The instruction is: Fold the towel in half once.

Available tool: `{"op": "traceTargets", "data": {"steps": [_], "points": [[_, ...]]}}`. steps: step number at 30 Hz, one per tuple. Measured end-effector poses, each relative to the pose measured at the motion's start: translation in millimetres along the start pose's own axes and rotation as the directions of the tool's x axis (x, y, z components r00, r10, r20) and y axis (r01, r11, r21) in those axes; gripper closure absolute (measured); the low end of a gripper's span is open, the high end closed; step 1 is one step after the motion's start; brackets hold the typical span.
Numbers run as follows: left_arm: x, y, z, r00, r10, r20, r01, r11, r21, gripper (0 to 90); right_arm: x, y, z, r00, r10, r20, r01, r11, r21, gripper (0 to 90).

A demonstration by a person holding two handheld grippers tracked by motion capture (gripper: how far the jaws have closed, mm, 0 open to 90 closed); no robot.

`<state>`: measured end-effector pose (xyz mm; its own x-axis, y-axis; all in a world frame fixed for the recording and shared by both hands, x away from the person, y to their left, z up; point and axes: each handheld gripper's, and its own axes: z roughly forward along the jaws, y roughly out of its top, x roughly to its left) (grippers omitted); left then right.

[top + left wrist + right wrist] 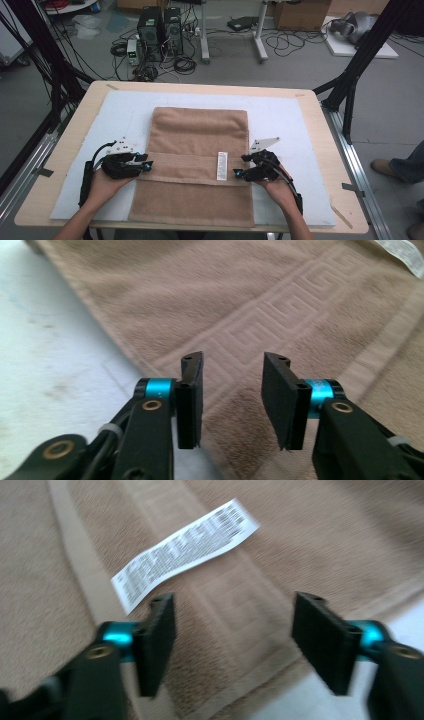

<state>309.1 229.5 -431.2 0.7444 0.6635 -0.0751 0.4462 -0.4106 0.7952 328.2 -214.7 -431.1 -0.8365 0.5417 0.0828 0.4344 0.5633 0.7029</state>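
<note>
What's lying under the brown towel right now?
The brown towel lies on a white mat that covers the wooden table. Anything between towel and mat is covered.

White care label (184,548) on towel (310,545): print too blurred to read.

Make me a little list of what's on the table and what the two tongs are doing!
Surface: wooden table with a pale blue mat
Main thing: brown towel, folded, lying flat
Detail: white label on the towel
Left tongs: open, at the towel's left edge, nothing gripped
Right tongs: open, at the towel's right edge near the label, nothing gripped
</note>
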Motion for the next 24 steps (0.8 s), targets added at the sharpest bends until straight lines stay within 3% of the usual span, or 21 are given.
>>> {"op": "traceTargets", "data": {"steps": [2,7,13,20,24], "points": [[-0.5,-0.6,1.5,0.9996,0.003,0.028,-0.003,0.9999,0.011,63.6,1.8,-2.2,5.2,0.9998,-0.011,-0.018,0.011,1.0,0.02,46.1],[-0.3,-4.7,11.2,0.9994,0.02,0.028,-0.021,0.9981,0.057,69.6,3.6,-2.0,7.7,0.9991,-0.04,-0.017,0.04,0.999,0.021,61.8],[-3.4,-5.4,15.3,0.9995,0.031,0.012,-0.031,0.9986,0.043,82.7,6.4,0.6,9.2,0.9978,-0.063,-0.021,0.063,0.998,0.028,81.6],[-5.3,-3.2,13.2,0.9996,0.028,-0.001,-0.028,0.9988,0.039,86.3,5.5,2.7,6.5,0.9978,-0.059,-0.028,0.06,0.998,0.019,84.6],[-6.3,0.3,4.4,0.9996,0.029,0.006,-0.029,0.9995,0.015,86.4,6.0,6.3,-0.8,0.9972,-0.068,-0.032,0.068,0.998,0.003,84.8]]}}
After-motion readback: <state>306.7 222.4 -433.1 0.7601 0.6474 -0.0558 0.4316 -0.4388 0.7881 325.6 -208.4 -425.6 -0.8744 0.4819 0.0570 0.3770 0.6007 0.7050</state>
